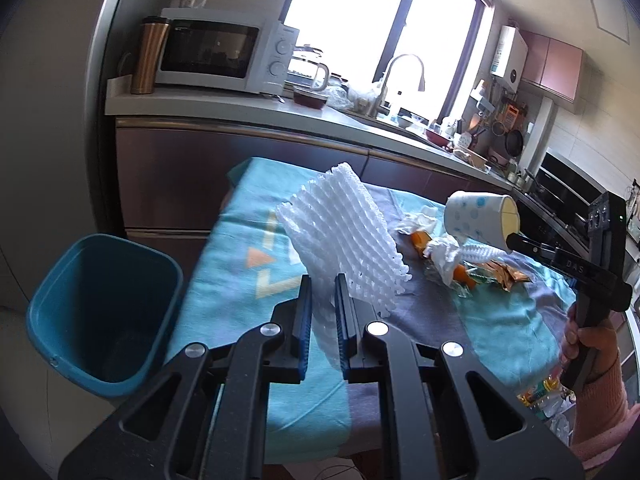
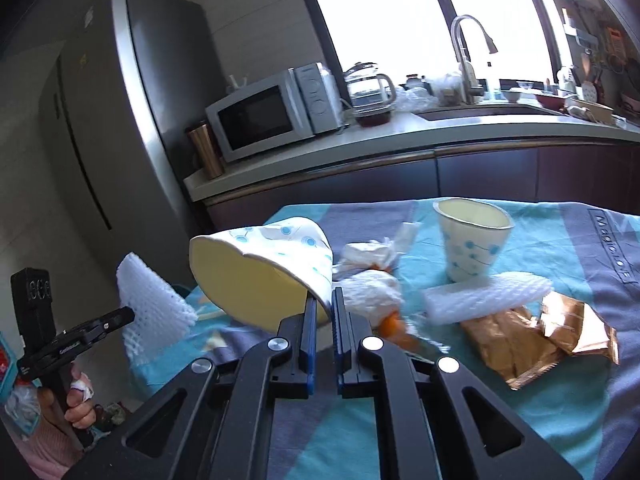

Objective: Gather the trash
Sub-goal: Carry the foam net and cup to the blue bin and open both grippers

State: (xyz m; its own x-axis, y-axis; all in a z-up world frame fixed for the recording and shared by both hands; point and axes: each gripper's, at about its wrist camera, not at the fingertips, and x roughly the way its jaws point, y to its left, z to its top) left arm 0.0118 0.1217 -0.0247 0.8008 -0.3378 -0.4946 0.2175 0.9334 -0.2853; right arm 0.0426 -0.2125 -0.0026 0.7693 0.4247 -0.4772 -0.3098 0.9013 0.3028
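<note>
The left gripper [image 1: 323,312], low in its frame's centre, pinches a white foam mesh fruit sleeve [image 1: 344,236]: light, springy, best held by one edge. The right gripper [image 2: 322,314] nips the rim of a tipped, dotted paper cup [image 2: 264,268], thin-walled and easily crushed. The teal plastic bin [image 1: 104,312] waits at lower left, beside the blue cloth-covered table [image 1: 224,280].

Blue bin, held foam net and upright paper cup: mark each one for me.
Blue bin [image 1: 100,312]: left wrist view, on its inner wall.
Foam net [image 1: 344,232]: left wrist view, middle of the white mesh.
Upright paper cup [image 2: 472,248]: right wrist view, on its dotted side.
</note>
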